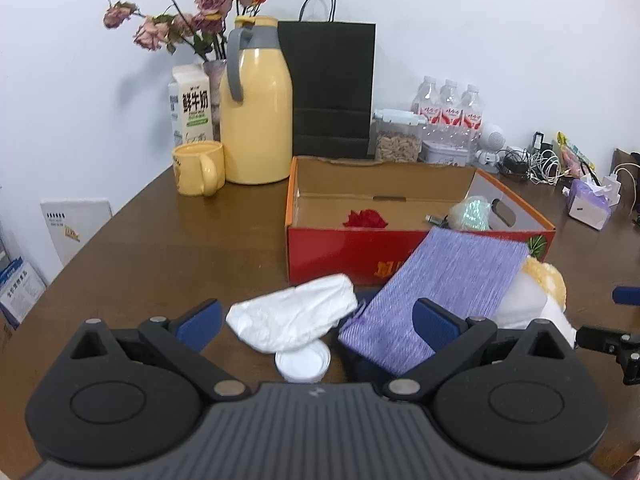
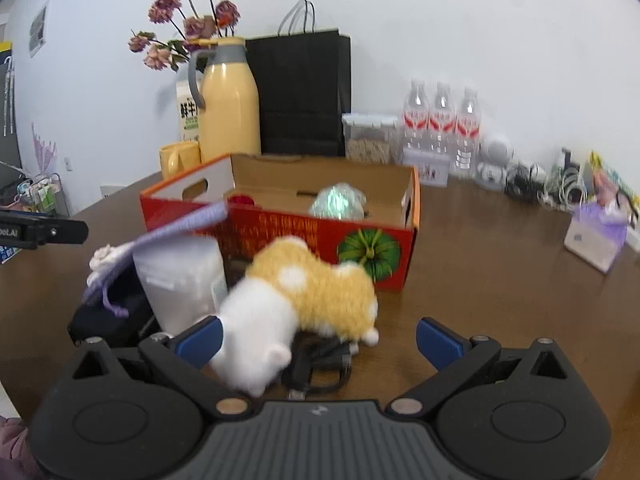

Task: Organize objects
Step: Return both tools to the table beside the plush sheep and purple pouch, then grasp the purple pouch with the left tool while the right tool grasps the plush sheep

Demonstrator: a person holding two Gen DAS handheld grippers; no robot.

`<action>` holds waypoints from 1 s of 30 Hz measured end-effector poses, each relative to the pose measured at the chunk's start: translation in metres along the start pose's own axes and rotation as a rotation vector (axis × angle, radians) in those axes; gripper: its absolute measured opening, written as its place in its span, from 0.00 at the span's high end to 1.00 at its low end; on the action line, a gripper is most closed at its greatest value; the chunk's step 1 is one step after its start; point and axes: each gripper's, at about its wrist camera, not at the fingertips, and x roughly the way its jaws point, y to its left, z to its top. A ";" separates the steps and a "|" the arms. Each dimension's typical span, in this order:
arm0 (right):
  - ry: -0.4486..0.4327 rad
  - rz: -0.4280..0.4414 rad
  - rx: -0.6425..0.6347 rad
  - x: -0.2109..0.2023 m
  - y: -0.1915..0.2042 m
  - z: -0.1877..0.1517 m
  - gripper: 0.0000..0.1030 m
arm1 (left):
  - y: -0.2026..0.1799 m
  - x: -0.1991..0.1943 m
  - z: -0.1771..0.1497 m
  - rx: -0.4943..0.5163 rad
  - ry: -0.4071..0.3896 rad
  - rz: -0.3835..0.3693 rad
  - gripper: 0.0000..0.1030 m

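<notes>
A red cardboard box [image 1: 336, 252] stands open on the brown table; inside lie a red flower [image 1: 366, 218] and a green shiny bundle [image 1: 470, 212]. In front of it lie a crumpled white bag [image 1: 296, 316], a white lid [image 1: 304, 364] and a purple woven pouch [image 1: 444, 288] leaning on the box. My left gripper [image 1: 318, 324] is open around these, touching none. In the right wrist view a yellow-and-white plush toy [image 2: 308, 296] lies on a black cable [image 2: 320, 364] beside a white packet [image 2: 184, 280]. My right gripper [image 2: 320, 340] is open around the plush.
A yellow thermos [image 1: 256, 120], yellow mug [image 1: 198, 168], milk carton [image 1: 190, 104], flower vase, black paper bag [image 1: 332, 88], snack jar [image 1: 398, 136] and water bottles [image 1: 450, 108] line the back wall. Cables and a tissue box [image 1: 588, 204] sit at the right.
</notes>
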 end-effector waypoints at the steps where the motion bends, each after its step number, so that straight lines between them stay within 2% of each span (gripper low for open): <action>1: 0.009 0.001 0.009 0.001 0.000 -0.003 0.00 | 0.001 0.000 -0.002 -0.006 0.005 0.000 0.00; 5: 0.016 0.014 0.027 0.001 0.001 -0.009 0.00 | 0.004 0.001 -0.006 -0.024 0.019 0.002 0.00; 11: 0.001 0.039 0.042 0.006 0.007 0.001 0.00 | 0.006 0.001 -0.007 -0.032 0.021 -0.005 0.00; 17: 0.012 0.052 0.100 0.021 0.013 0.011 0.18 | 0.009 0.003 -0.008 -0.042 0.028 -0.016 0.00; 19: 0.028 0.051 0.115 0.027 0.014 0.013 0.27 | 0.010 0.004 -0.008 -0.046 0.029 -0.020 0.00; 28: 0.071 0.076 0.153 0.040 0.016 0.011 0.30 | 0.014 0.007 -0.008 -0.060 0.035 -0.042 0.00; 30: 0.081 0.087 0.158 0.042 0.016 0.010 0.36 | 0.014 0.008 -0.008 -0.059 0.038 -0.048 0.00</action>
